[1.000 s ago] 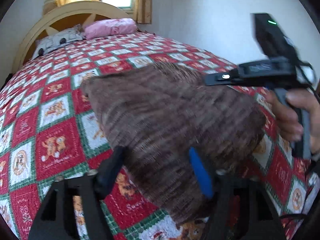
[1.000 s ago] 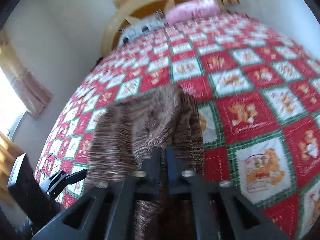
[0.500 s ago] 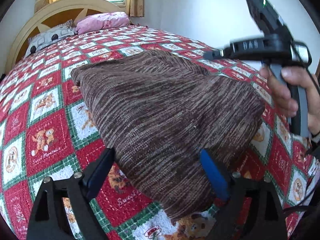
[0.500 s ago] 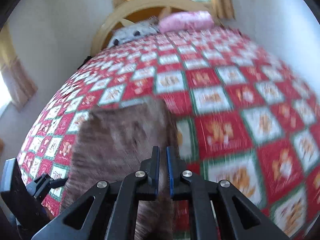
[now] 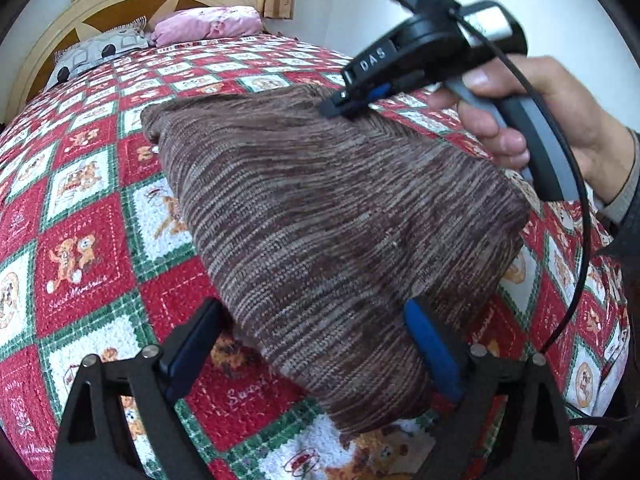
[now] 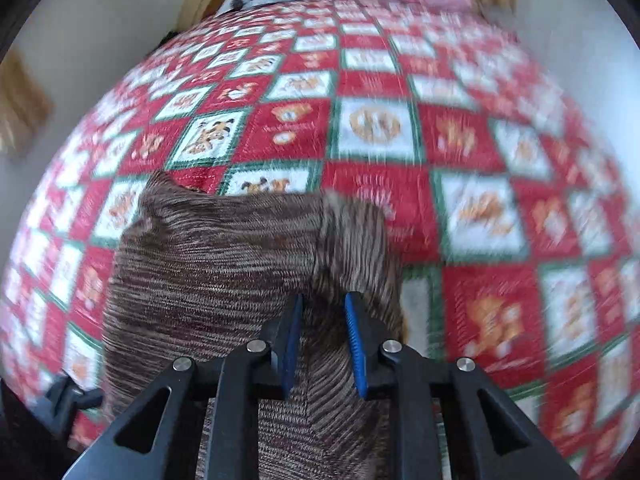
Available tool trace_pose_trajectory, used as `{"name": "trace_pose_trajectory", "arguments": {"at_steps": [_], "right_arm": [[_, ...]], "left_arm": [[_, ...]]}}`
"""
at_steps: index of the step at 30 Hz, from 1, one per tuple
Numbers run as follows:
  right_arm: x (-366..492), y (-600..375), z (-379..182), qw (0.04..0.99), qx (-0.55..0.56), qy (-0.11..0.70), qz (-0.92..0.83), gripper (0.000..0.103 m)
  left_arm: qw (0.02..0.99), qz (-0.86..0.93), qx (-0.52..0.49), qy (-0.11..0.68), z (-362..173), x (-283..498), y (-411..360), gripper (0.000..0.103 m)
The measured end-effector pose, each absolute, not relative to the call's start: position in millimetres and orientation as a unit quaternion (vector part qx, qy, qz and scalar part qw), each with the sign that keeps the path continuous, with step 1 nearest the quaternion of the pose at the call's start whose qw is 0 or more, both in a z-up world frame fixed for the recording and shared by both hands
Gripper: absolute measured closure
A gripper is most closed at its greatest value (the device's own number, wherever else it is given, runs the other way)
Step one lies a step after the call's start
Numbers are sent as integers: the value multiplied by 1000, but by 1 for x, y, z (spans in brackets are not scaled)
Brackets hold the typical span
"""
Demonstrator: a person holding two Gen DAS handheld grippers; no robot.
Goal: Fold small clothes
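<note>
From the left wrist view, the brown sweater [image 5: 320,216] lies on the bed [image 5: 80,208], on the red and white quilt. It is folded into a long shape. Its long side runs from the near corner, right by the left claw [image 5: 316,344], up and away toward the pillows [image 5: 160,36]. The left claw is spread wide and its jaws are opening more. The near end of the sweater sits between the two fingers, but the pads do not press on it. The right claw [image 5: 340,106] is at the far right edge of the sweater, held by a hand [image 5: 532,108]. In this view I cannot tell how wide it is.

From the right wrist view, the picture is blurry. The right claw [image 6: 324,340] is open a little and its jaws are opening. Sweater cloth [image 6: 224,264] shows between the blue pads, but they do not look like they pinch it. The sweater lies under this claw and stretches off to the left.

I think both claws are letting go after a fold. The left claw is nearest the short near end, so a next fold would likely bring that end up along the long side.
</note>
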State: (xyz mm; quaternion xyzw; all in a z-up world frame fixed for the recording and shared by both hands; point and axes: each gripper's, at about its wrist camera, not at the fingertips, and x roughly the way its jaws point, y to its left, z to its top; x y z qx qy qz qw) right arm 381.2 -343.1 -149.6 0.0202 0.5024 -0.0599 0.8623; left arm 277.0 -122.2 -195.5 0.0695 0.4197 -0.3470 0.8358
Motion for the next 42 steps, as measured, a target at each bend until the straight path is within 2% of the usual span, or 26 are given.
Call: {"name": "trace_pose_trajectory", "arguments": {"at_steps": [4,7,10,14,18,20,25,29,35,42], "right_arm": [[393,-302,-132,877,1,479,37,82],[413,-269,-143,865,-16,492,96,79],[435,-257,-176,847,-57,525,52,76],[428,-281,-164,867,-44,497,-11,72],[374,-316,-133,889,28,455,27,71],[340,-327,-125,893,55,441,63,72],[262,-341,-142,888,72,448,80,72],[235,-347,-167,883,44,466,30,78],[203,-342,-141,917,67,391,31,78],[179,-346,-163,901,91,424,24,78]], "left_arm": [[834,-350,69,421,-196,279,-123,6],[834,-351,67,421,-195,280,-123,6],[835,-350,63,420,-195,279,-122,6],[838,-351,52,416,-192,279,-115,5],[848,-353,21,395,-185,276,-99,4],[850,-352,1,391,-183,278,-92,0],[850,-323,-48,414,-190,291,-77,0],[848,-303,-67,430,-194,298,-73,0],[857,-285,-46,427,-193,292,-78,0],[858,-280,-51,428,-195,295,-76,0]]}}
